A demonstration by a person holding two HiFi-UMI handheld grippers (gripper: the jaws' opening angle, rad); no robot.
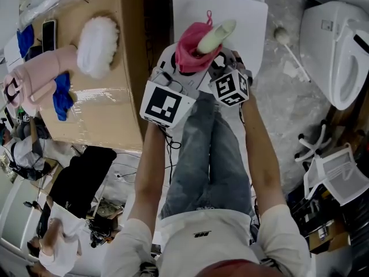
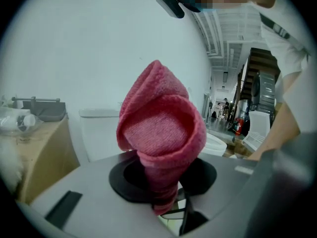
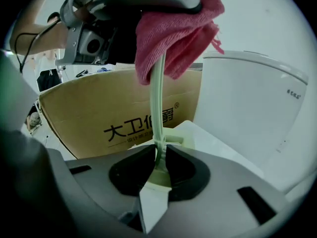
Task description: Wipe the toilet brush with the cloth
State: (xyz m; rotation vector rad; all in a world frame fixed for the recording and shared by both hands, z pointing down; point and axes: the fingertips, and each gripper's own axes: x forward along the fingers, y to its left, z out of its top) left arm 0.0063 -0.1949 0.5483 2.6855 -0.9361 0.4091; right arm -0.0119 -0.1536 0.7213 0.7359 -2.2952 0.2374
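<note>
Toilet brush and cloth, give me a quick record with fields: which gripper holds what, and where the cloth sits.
left gripper: shut on pink cloth
right gripper: shut on toilet brush, low on its thin stem
cloth position: wrapped around the brush, whose pale end sticks out past it in the head view
behind: cardboard box, white toilet

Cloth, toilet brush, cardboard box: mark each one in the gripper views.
cloth (image 2: 161, 128): left gripper view, middle of the rolled pink fold.
toilet brush (image 3: 157, 103): right gripper view, pale green handle shaft.
cardboard box (image 3: 89, 108): right gripper view, brown side above the print.
</note>
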